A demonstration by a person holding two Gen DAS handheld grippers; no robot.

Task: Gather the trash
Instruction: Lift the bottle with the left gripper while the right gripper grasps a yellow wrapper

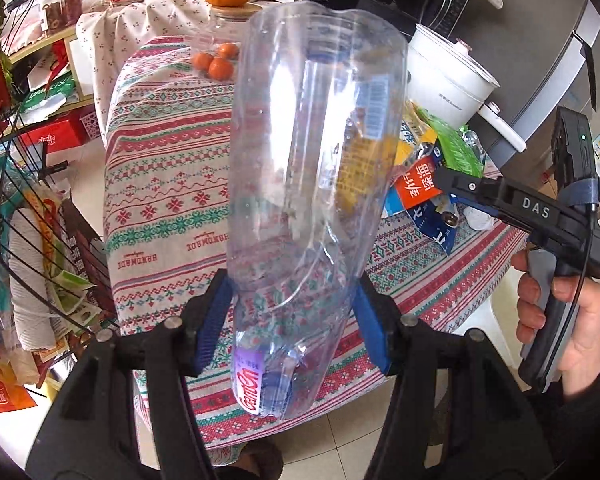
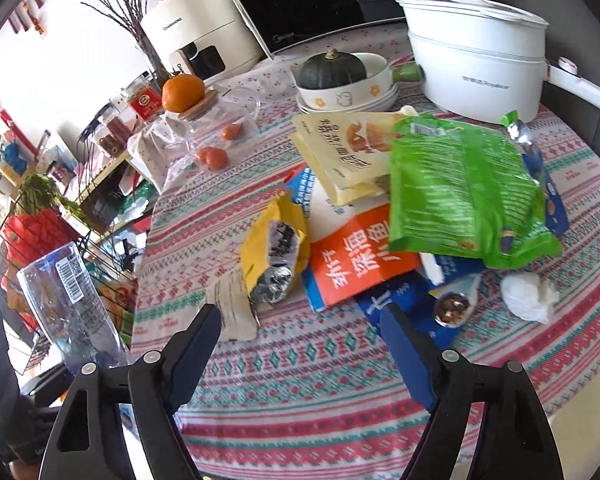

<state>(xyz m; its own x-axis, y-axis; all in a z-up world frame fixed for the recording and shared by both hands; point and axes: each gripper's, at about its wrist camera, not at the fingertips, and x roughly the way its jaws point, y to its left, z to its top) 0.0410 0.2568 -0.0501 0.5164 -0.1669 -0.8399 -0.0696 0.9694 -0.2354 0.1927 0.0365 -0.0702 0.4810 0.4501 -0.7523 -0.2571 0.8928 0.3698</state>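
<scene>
Left gripper: blue pads clamped on the shoulder of a clear, empty plastic bottle. Bottle is inverted, neck and purple-and-red label toward the camera, base pointing away and up, held above the near edge of the round table with a red-and-green patterned cloth. Gripper angled steeply downward.

Right gripper: jaws apart, nothing between the pads; patterned cloth visible through the gap. It is tilted down over the table, fingers aimed toward the litter pile. In the left wrist view a bare hand wraps its grip from below, fingers curled round the handle.

Litter on the cloth, ahead of the right gripper: crumpled yellow foil-lined snack bag, just beyond the left fingertip; orange-and-white printed packet beside it; green plastic bag lying over the pile; pale yellow packet behind; white crumpled tissue off to the right.

White lidded electric pot stands at the far side of the table.
</scene>
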